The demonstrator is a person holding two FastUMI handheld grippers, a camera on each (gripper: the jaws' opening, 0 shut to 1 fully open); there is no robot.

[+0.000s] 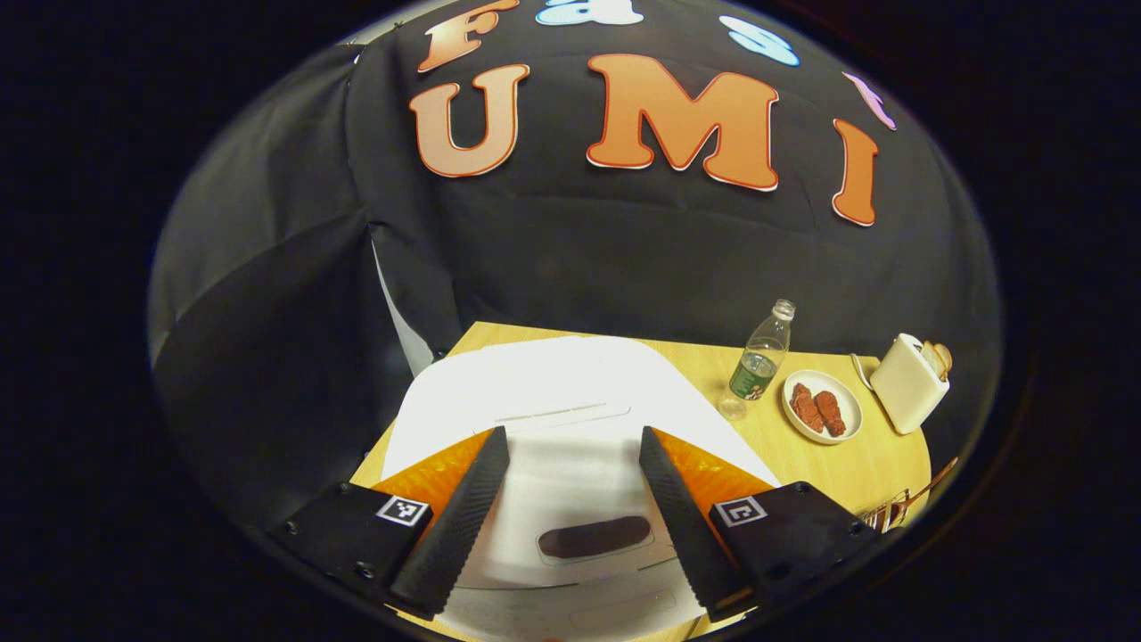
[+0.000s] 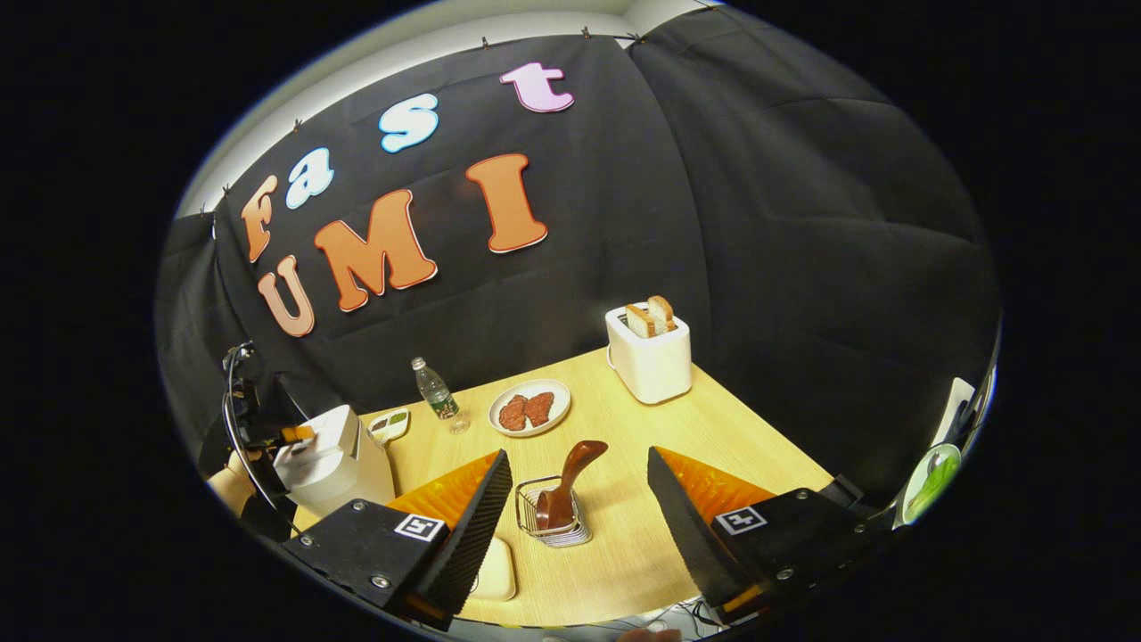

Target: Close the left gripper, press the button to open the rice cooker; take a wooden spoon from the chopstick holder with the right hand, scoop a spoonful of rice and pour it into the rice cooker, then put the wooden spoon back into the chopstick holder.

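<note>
Both grippers gape; left gripper [image 1: 574, 446] over rice cooker [image 1: 570, 401].

I saw the dark wooden spoon [image 2: 570, 486] standing in the wire chopstick holder [image 2: 551, 526], the white boxy toaster [image 2: 649, 357] behind it.

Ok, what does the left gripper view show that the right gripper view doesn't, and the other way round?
Left gripper view's own: the dark button on the shut cooker, close up between the fingers of the open left gripper.

Right gripper view's own: the spoon standing in the holder ahead of the open right gripper, a small dish, and a hand by the cooker.

Shared: cooker, bottle, plate, toaster, table. A wire rack at the left view's edge may be the holder.
</note>
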